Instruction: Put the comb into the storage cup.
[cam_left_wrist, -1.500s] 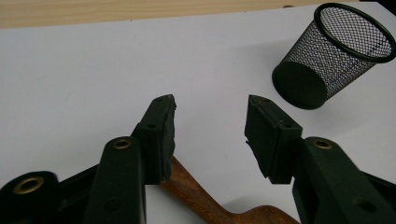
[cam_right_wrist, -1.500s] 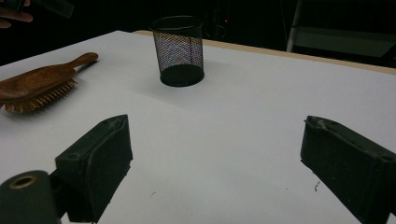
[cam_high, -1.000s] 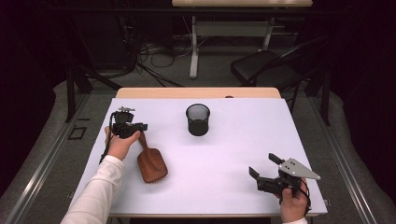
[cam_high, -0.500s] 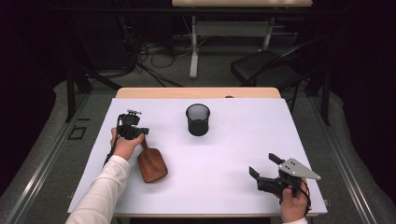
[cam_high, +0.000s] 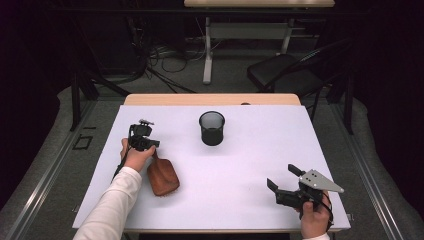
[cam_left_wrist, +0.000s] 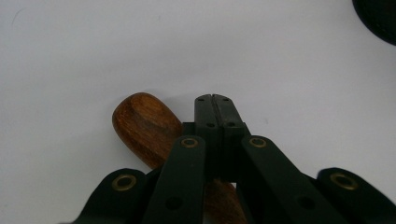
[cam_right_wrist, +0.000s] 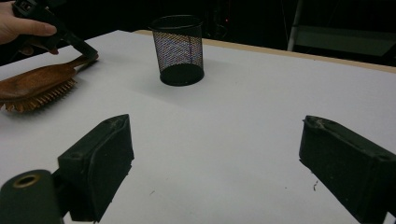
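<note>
Since the earlier frame our left gripper (cam_high: 150, 144) has come down and nearer to the handle end of the wooden hairbrush (cam_high: 162, 176), while our right gripper (cam_high: 281, 181) has kept its place near the right front corner of the white table (cam_high: 260, 150). The left jaws have just been closing and now stand pressed flat together; in the left gripper view the joined tips (cam_left_wrist: 215, 114) sit just beside the rounded end of the brush handle (cam_left_wrist: 144, 123), with the handle running under the gripper's arms, so nothing is clamped between them. Whether the tips touch the handle we cannot tell. The hairbrush lies on the left side of the table, near our left hand (cam_high: 134, 156), its handle pointing to the far side and its broad head toward the near edge; in the right gripper view the hairbrush (cam_right_wrist: 37, 86) shows bristles along its lower side. A black mesh cup (cam_high: 212, 128) stands upright toward the far middle of the table, well apart from the brush and from both grippers. Our right gripper hovers low over bare table with its jaws wide apart and nothing between them, the two pads (cam_right_wrist: 100, 163) framing the mesh cup (cam_right_wrist: 179, 50) farther off
</note>
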